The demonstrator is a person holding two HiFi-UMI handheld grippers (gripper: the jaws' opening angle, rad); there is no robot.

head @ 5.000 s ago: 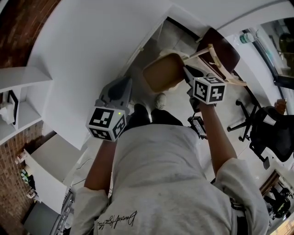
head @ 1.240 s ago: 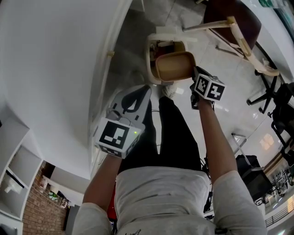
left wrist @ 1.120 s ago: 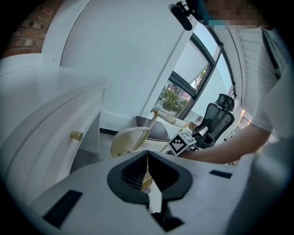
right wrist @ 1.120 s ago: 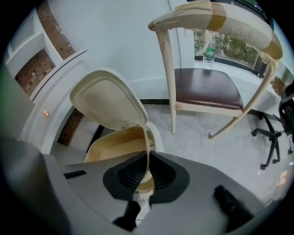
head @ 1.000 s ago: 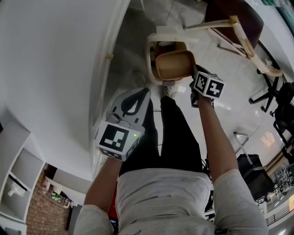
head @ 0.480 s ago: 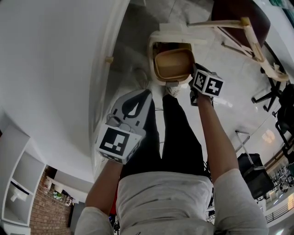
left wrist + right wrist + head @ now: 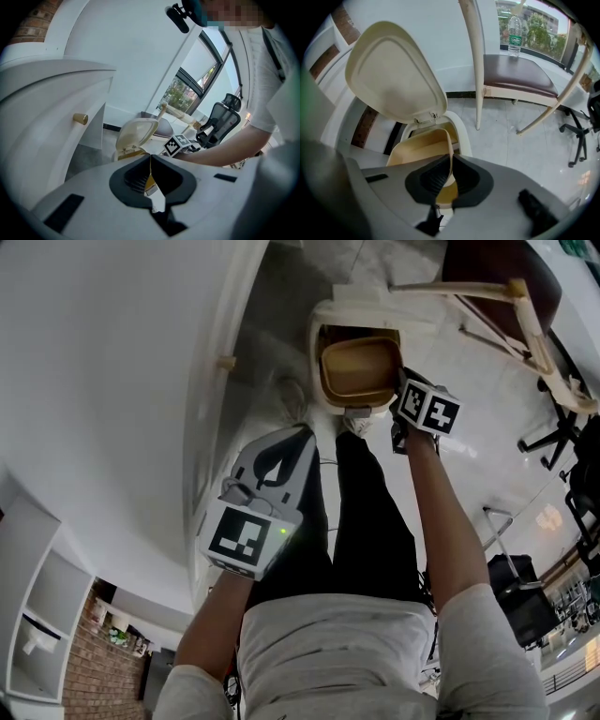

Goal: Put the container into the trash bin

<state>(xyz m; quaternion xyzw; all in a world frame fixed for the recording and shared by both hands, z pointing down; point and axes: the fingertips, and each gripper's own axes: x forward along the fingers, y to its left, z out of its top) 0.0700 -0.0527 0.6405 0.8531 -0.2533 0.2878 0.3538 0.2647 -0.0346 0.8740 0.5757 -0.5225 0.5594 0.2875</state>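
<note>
Top centre, the container (image 7: 358, 371) hangs over the open trash bin (image 7: 317, 352) — rim clamped in the right hand-held gripper (image 7: 451, 174); left hand-held gripper (image 7: 151, 164) closed; chair (image 7: 506, 296) upper right.

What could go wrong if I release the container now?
The container looks nearly as wide as the trash bin opening, so it may catch on the rim. The right tongs pinch only one wall, so it may tip. The raised lid might get bumped shut.
</note>
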